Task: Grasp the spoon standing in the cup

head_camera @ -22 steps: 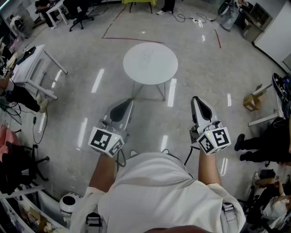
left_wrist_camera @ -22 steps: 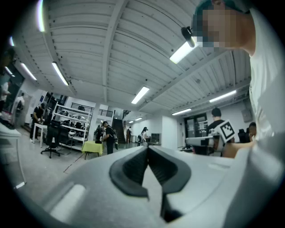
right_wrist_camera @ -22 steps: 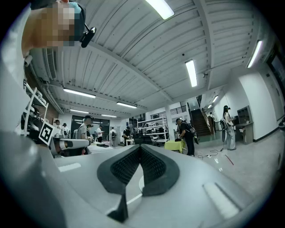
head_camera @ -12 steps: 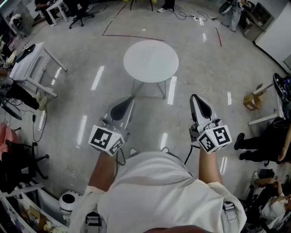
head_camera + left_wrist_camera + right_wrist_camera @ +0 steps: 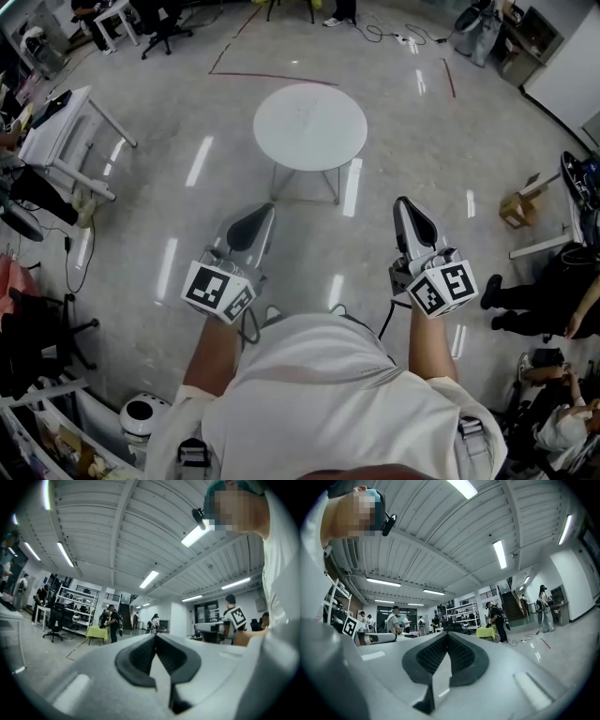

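Note:
No cup or spoon shows in any view. In the head view my left gripper [image 5: 251, 217] and right gripper [image 5: 405, 208] are held out in front of my body, above the floor and short of a round white table [image 5: 309, 127] whose top looks bare. Both point forward, tilted upward. In the left gripper view the left gripper [image 5: 155, 637] has its dark pads touching at the tip with nothing between them. In the right gripper view the right gripper [image 5: 448, 637] is likewise shut and empty. Both gripper views look at the ceiling and a distant room.
The table stands on a glossy grey floor with red tape lines [image 5: 272, 78] behind it. A white desk [image 5: 66, 131] is at the left, a cardboard box [image 5: 517, 208] and a seated person [image 5: 544, 291] at the right. People and shelves stand far off.
Both grippers stay where they were, still shut. The head view has only shifted slightly.

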### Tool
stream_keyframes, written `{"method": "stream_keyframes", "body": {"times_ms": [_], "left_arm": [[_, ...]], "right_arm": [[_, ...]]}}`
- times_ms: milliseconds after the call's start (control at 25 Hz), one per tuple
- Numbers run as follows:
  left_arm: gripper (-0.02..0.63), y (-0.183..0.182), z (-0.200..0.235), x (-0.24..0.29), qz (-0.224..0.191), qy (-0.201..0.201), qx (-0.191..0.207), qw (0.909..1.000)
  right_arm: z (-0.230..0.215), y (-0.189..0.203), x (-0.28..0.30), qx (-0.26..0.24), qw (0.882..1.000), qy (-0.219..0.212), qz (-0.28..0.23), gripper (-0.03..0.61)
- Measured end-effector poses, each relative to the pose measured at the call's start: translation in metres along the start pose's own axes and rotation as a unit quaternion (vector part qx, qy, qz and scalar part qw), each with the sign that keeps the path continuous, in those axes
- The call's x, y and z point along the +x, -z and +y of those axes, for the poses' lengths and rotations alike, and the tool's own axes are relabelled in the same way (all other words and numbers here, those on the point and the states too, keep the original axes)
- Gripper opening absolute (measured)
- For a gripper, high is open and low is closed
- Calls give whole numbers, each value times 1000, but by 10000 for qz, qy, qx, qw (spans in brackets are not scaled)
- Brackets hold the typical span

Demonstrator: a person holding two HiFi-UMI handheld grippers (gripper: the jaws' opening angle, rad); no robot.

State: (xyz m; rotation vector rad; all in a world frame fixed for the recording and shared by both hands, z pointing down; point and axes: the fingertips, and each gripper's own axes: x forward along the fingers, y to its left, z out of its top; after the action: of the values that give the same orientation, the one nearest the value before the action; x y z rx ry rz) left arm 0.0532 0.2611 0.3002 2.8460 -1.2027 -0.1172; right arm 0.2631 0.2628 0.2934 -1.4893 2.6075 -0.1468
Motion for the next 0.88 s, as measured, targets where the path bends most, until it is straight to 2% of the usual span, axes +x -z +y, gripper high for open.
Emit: {"method": "stream_keyframes", "body": {"times_ms": [360,560,760,880], "left_arm": [[0,1,39,-38,-28,-183,-94,9998],[0,8,76,-72,47,-202,-179,9996],[0,20,127,-107,198,-225,-88,9995],[0,27,156,-123,232,-313,-240,9990]], "right_arm": [[37,12,34,183,9996,-149,131,5],[81,23,68,274,9990,-314,146,5],[121,41,103,151,9991,-291,257,5],[130,52,117,128,9991,-193,368,5]]}}
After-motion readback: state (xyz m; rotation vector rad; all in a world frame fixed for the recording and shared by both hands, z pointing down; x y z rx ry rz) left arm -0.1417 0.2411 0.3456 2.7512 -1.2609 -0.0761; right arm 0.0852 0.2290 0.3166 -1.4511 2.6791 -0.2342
